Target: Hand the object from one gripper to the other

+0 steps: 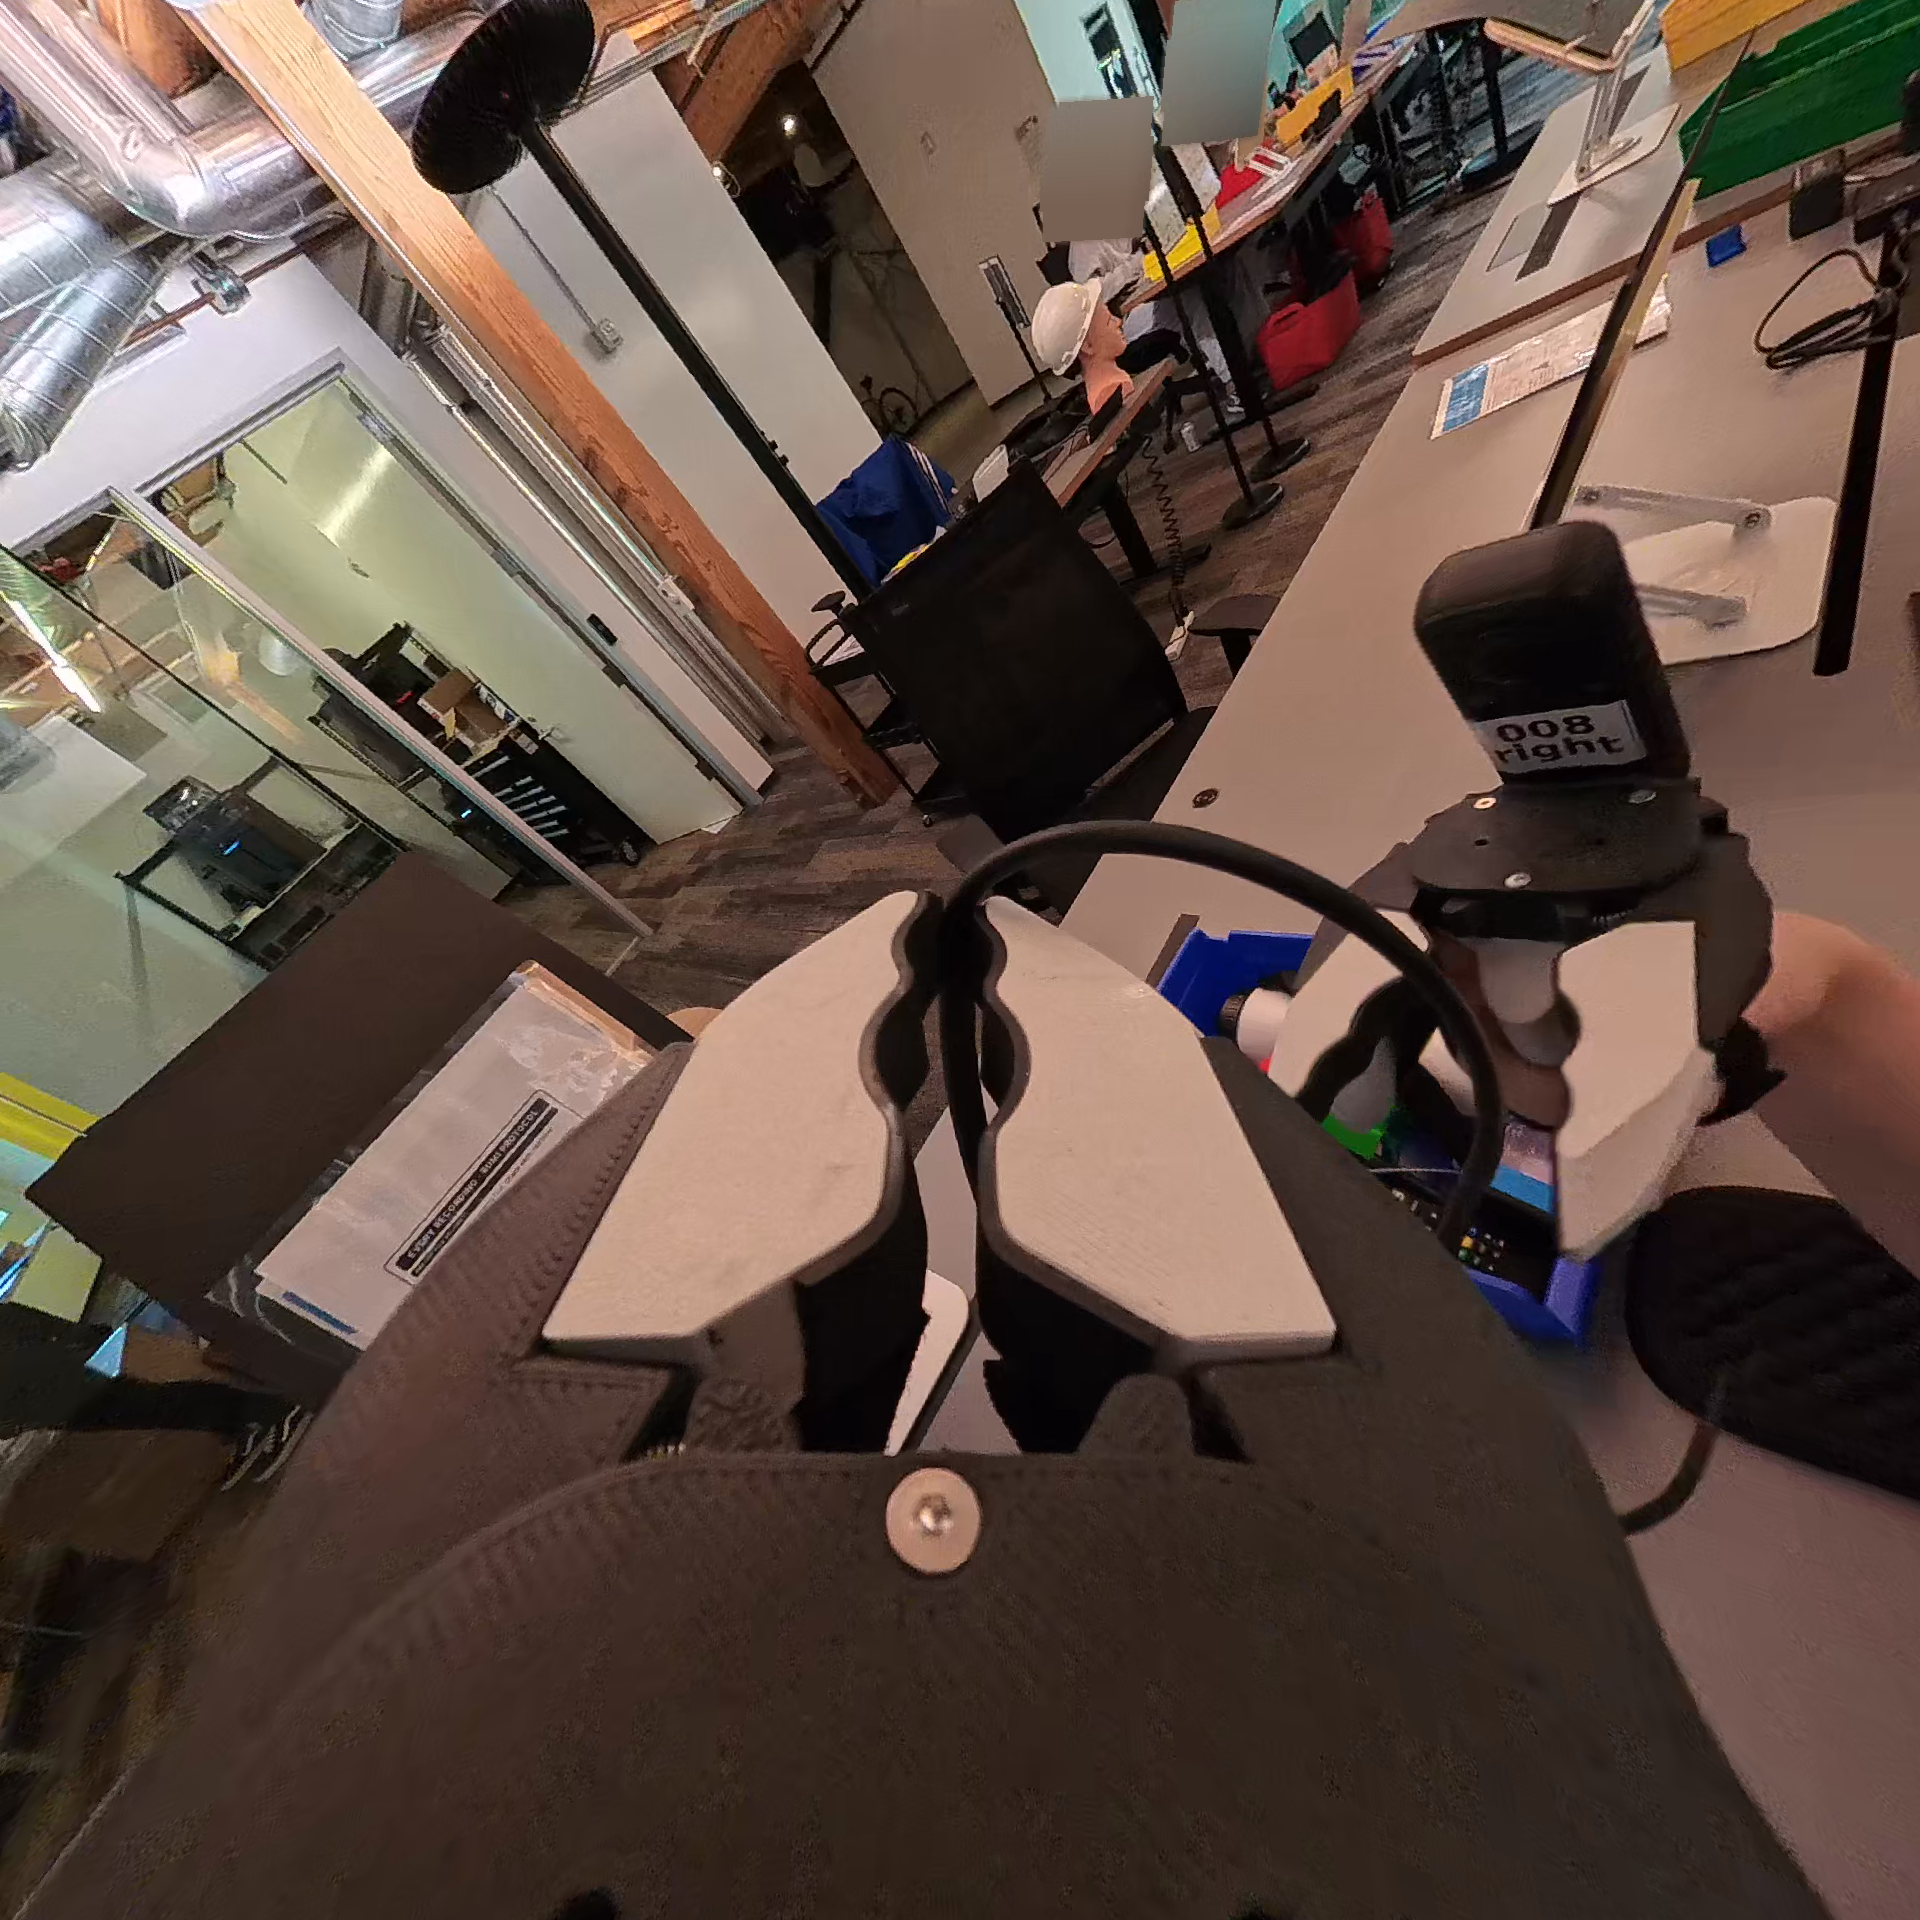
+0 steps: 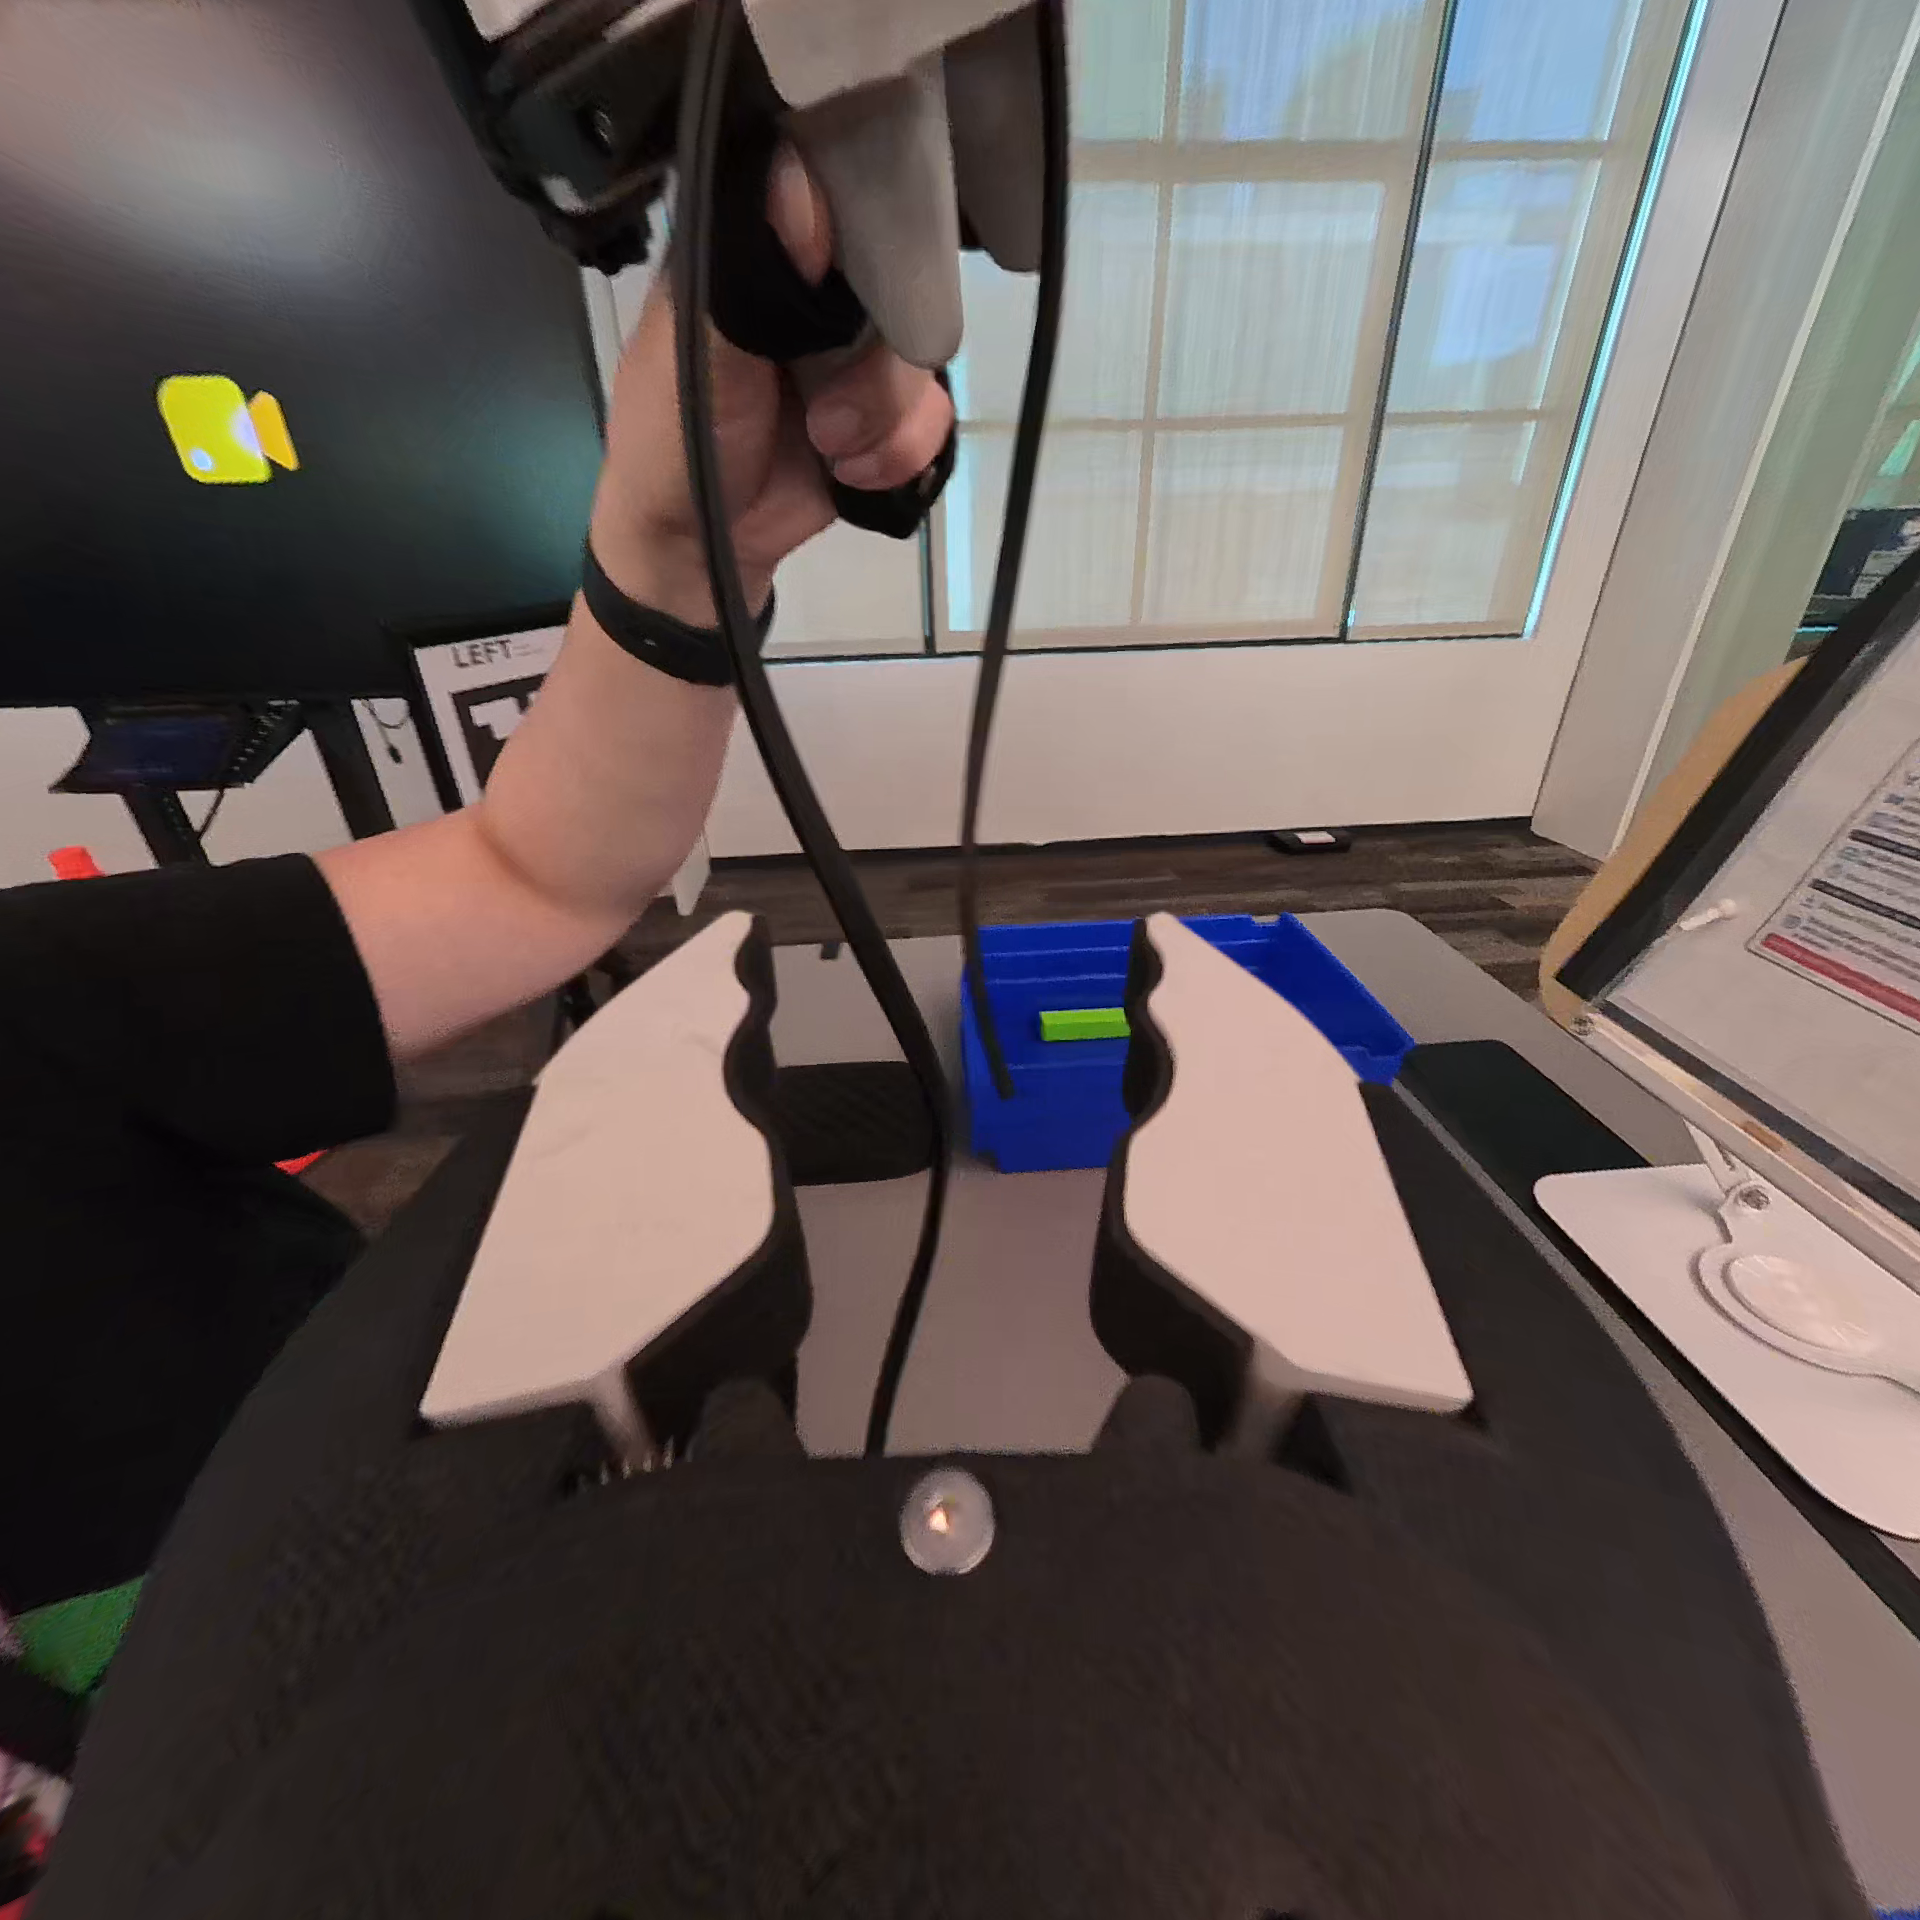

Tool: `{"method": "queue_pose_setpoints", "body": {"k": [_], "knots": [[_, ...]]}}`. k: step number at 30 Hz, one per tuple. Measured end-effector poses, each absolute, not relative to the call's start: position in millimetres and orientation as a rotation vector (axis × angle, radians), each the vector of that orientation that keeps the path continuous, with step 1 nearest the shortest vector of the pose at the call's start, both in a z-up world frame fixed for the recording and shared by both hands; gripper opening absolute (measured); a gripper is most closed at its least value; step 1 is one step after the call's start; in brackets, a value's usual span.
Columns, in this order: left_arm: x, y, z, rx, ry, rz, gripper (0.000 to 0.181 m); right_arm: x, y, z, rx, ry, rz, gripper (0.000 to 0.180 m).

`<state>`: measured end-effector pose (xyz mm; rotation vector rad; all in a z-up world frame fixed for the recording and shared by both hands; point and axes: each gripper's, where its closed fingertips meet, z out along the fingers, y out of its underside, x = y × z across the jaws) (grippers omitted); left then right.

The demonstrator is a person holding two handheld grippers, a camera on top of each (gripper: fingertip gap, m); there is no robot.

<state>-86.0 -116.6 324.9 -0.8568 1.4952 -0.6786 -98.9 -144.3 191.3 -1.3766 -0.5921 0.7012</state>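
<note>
A black cable (image 1: 1143, 831) is the object. My left gripper (image 1: 951, 935) is shut on it near the fingertips. From there the cable loops up and right, then drops between the spread fingers of my right gripper (image 1: 1455, 1132). In the right wrist view my right gripper (image 2: 951, 956) is open, and the cable (image 2: 914, 1299) hangs between its fingers without being pinched. A second strand ends loose over the blue bin (image 2: 1049, 1112). The left gripper's fingers (image 2: 894, 229) show at the top, held by a hand.
The blue bin holds a green block (image 2: 1084, 1023) and stands on the grey table (image 2: 1018, 1351); it also shows in the left wrist view (image 1: 1226, 961). A dark monitor (image 2: 260, 312) is at left. A clear framed stand (image 2: 1766, 1039) is at right. The gap from one gripper's tips to the other's is roughly 15 centimeters.
</note>
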Motion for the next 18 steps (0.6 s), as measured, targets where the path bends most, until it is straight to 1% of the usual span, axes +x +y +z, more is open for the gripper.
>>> {"method": "queue_pose_setpoints", "body": {"k": [5, 6, 7, 8, 9, 14, 15, 17, 18], "knots": [[-94, -116, 323, -0.855, 1.494, -0.665, 0.005, -115, -131, 179, -1.418, -0.634, 0.703, 0.062], [-96, -115, 323, -0.856, 1.492, -0.662, 0.005, -121, -131, 176, -1.428, -0.668, 0.709, 0.054], [-98, -114, 323, -0.858, 1.491, -0.663, 0.005, -127, -131, 173, -1.431, -0.708, 0.703, 0.037], [-101, -113, 322, -0.862, 1.492, -0.665, 0.004, -131, -132, 172, -1.424, -0.745, 0.694, 0.002], [-104, -112, 321, -0.867, 1.494, -0.668, 0.004, -134, -131, 173, -1.414, -0.746, 0.693, 0.001], [-119, -103, 318, -0.875, 1.462, -0.650, 0.005, -138, -134, 180, -1.337, -0.773, 0.723, 0.001], [-121, -101, 319, -0.879, 1.458, -0.652, 0.005, -139, -136, 177, -1.331, -0.803, 0.698, 0.007], [-125, -99, 321, -0.892, 1.453, -0.671, 0.005, -139, -135, 171, -1.339, -0.832, 0.641, 0.040], [-127, -98, 322, -0.893, 1.451, -0.676, 0.005, -139, -132, 170, -1.343, -0.831, 0.616, 0.049]]}}
